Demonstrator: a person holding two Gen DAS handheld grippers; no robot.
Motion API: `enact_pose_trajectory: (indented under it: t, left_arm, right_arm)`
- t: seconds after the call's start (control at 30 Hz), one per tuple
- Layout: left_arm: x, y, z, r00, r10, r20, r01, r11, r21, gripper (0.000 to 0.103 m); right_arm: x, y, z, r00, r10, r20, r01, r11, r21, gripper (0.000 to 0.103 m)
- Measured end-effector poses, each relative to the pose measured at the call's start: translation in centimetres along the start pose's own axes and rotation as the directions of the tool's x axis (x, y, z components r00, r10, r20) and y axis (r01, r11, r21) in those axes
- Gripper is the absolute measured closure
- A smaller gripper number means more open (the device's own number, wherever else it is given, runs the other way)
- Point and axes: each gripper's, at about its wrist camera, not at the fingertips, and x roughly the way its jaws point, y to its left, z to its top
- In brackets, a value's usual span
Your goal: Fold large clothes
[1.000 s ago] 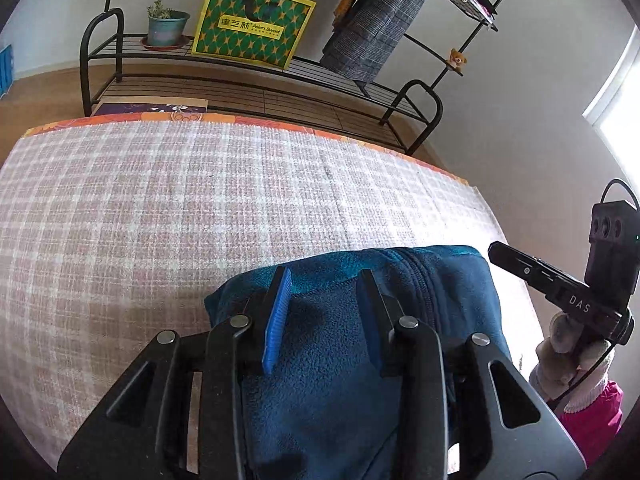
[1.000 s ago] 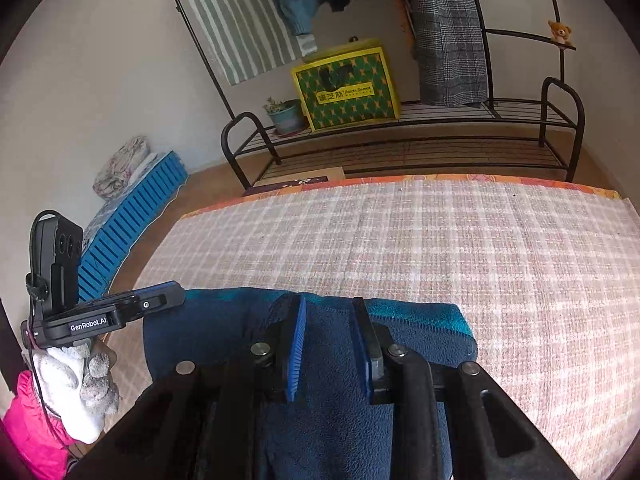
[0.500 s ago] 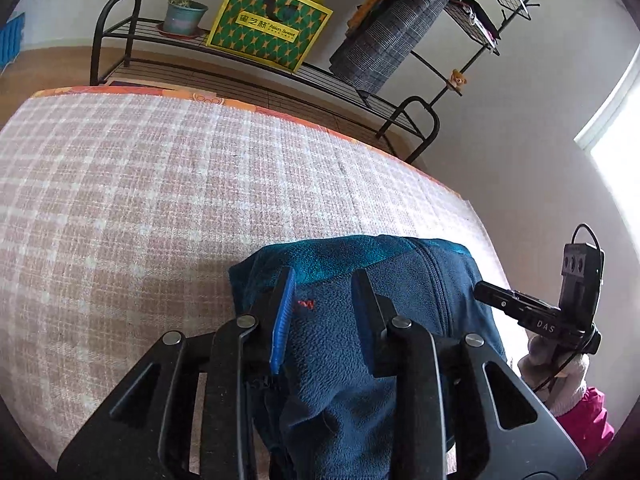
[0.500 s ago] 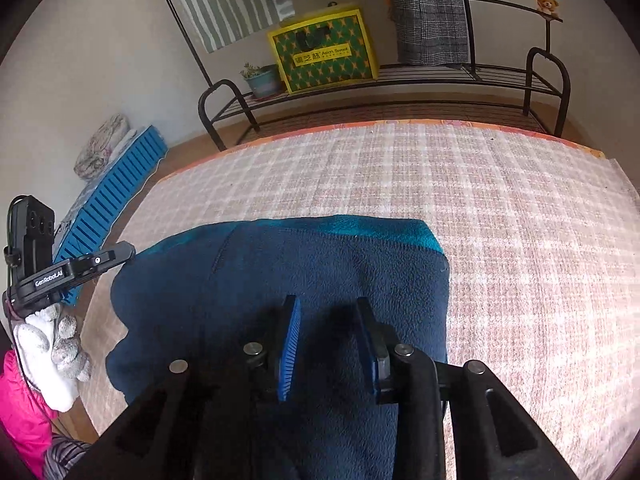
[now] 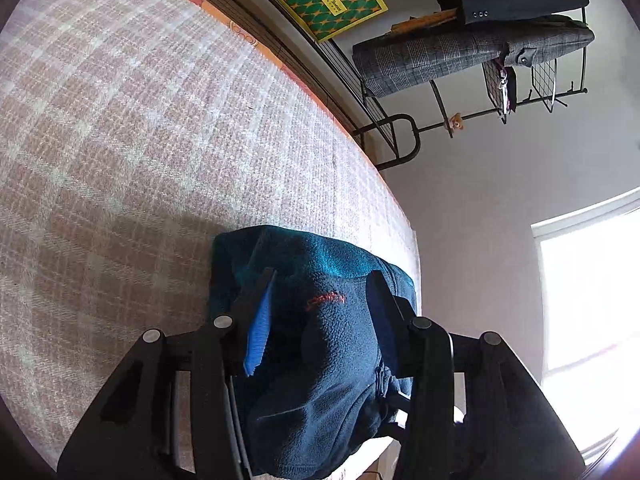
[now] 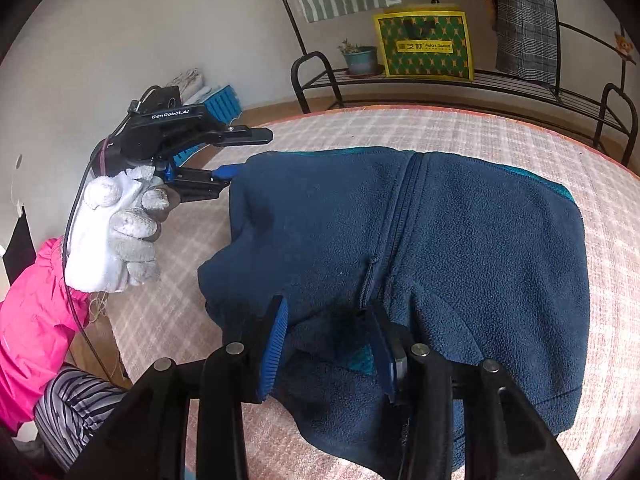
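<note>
Now the fleece jacket (image 6: 460, 240) lies folded on the plaid bed (image 6: 600, 184), near its front edge. Left gripper (image 5: 316, 312) and right gripper (image 6: 328, 340) straddle its near folds, jaws opening, pads off the cloth, likely to leave the fold lying

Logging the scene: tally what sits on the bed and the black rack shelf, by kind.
Dark blue fleece jacket on bed: 1
Yellow-green patterned gift bag on shelf: 1
Small potted plant on shelf: 1
Total: 3
</note>
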Motion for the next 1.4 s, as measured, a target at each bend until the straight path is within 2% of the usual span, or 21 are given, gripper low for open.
enact_pose_trajectory:
  t: [0.03, 0.07, 0.1, 0.2, 0.27, 0.37, 0.43, 0.53, 0.6, 0.67, 0.73, 0.8, 0.87, 0.9, 1.0, 1.13, 1.17, 1.23, 1.27, 1.3, 1.4]
  left_arm:
    - [0.4, -0.4, 0.1, 1.0, 0.007, -0.003, -0.007, 1.0, 0.017, 0.058]
    - [0.7, -0.7, 0.1, 0.999, 0.032, 0.004, -0.032, 0.999, 0.04, 0.064]
    - [0.9, -1.1, 0.1, 0.999, 0.049, 0.018, -0.05, 0.996, 0.07, 0.08]
    - [1.2, -2.8, 0.1, 0.994, 0.094, 0.051, -0.103, 0.972, 0.21, 0.083]
    - [1.6, -3.6, -0.5, 0.978, 0.191, 0.088, -0.209, 0.919, 0.333, 0.084]
    - [3.9, -2.4, -2.5, 0.927, 0.357, 0.114, -0.368, 0.81, 0.456, 0.085]
    - [4.4, -1.9, -3.5, 0.919, 0.363, 0.156, -0.392, 0.791, 0.469, 0.084]
    - [4.3, -3.3, -3.8, 0.895, 0.404, 0.19, -0.442, 0.744, 0.5, 0.082]
    - [3.2, -3.8, -3.5, 0.899, 0.392, 0.196, -0.437, 0.768, 0.467, 0.077]
    - [1.2, -4.1, -3.1, 0.912, 0.354, 0.205, -0.409, 0.81, 0.42, 0.077]
    - [-0.7, -4.2, -3.0, 0.937, 0.293, 0.192, -0.345, 0.862, 0.371, 0.075]
    - [-2.0, -3.4, -3.1, 0.963, 0.225, 0.149, -0.261, 0.915, 0.307, 0.055]
    - [-2.5, -2.1, -3.7, 0.982, 0.167, 0.087, -0.184, 0.954, 0.237, 0.051]
    - [-2.4, -1.3, -4.2, 0.987, 0.156, 0.046, -0.162, 0.965, 0.205, 0.051]
    - [-1.3, 0.6, -5.7, 0.984, 0.172, -0.048, -0.164, 0.976, 0.14, 0.051]
    - [-0.4, 1.3, -7.3, 0.982, 0.173, -0.082, -0.162, 0.979, 0.126, 0.052]
    - [-0.4, 1.2, -7.5, 0.982, 0.172, -0.081, -0.16, 0.978, 0.133, 0.055]
    - [-0.2, 0.7, -7.8, 0.982, 0.169, -0.086, -0.156, 0.978, 0.14, 0.072]
    - [-0.2, 0.5, -8.0, 0.981, 0.173, -0.086, -0.16, 0.976, 0.146, 0.081]
    - [-0.2, 0.1, -8.2, 0.979, 0.187, -0.078, -0.172, 0.972, 0.159, 0.091]
    - [-0.9, -1.2, -8.7, 0.978, 0.2, -0.053, -0.185, 0.961, 0.206, 0.094]
  right_arm:
    - [0.3, -0.1, 0.1, 1.0, 0.005, -0.009, -0.005, 1.0, -0.005, 0.06]
    - [0.5, -0.1, 0.1, 1.0, 0.008, -0.016, -0.008, 1.0, -0.007, 0.06]
    - [0.7, -0.2, 0.0, 1.0, 0.013, -0.023, -0.013, 1.0, -0.005, 0.06]
    - [1.1, -0.1, -0.7, 0.999, 0.017, -0.046, -0.019, 0.999, -0.028, 0.06]
    - [1.3, -0.2, -1.1, 0.998, 0.022, -0.054, -0.023, 0.999, -0.03, 0.06]
    - [1.5, -0.7, -1.5, 0.998, 0.03, -0.06, -0.031, 0.999, -0.015, 0.063]
    - [1.6, -1.0, -1.8, 0.997, 0.038, -0.062, -0.038, 0.999, 0.004, 0.063]
    - [1.1, -0.8, -1.6, 0.997, 0.036, -0.061, -0.035, 0.999, 0.011, 0.063]
    - [-0.5, -0.8, -1.3, 0.997, 0.07, -0.037, -0.069, 0.997, 0.024, 0.064]
    - [-2.7, -1.4, -1.2, 0.996, 0.085, 0.009, -0.086, 0.995, 0.046, 0.064]
    - [-5.0, -3.0, -1.6, 0.997, 0.048, 0.056, -0.052, 0.995, 0.084, 0.063]
    - [-7.1, -5.3, -2.3, 0.996, 0.001, 0.089, -0.015, 0.988, 0.156, 0.05]
    - [-8.5, -7.9, -3.6, 0.994, -0.031, 0.103, 0.004, 0.968, 0.253, 0.04]
    - [-8.7, -9.3, -4.3, 0.995, -0.035, 0.097, 0.005, 0.955, 0.295, 0.04]
    - [-8.6, -12.0, -6.2, 0.997, -0.042, 0.059, 0.017, 0.926, 0.376, 0.04]
    - [-7.9, -14.2, -7.2, 0.998, 0.011, 0.064, -0.038, 0.893, 0.449, 0.04]
    - [-7.8, -14.4, -7.1, 0.997, 0.022, 0.076, -0.055, 0.887, 0.459, 0.04]
    - [-7.5, -14.9, -6.7, 0.995, 0.045, 0.093, -0.084, 0.878, 0.471, 0.043]
    - [-7.3, -14.9, -6.5, 0.994, 0.05, 0.092, -0.088, 0.879, 0.469, 0.056]
    - [-7.2, -14.7, -6.3, 0.995, 0.05, 0.081, -0.082, 0.883, 0.461, 0.077]
    - [-7.0, -14.0, -5.7, 0.998, 0.022, 0.059, -0.046, 0.895, 0.443, 0.094]
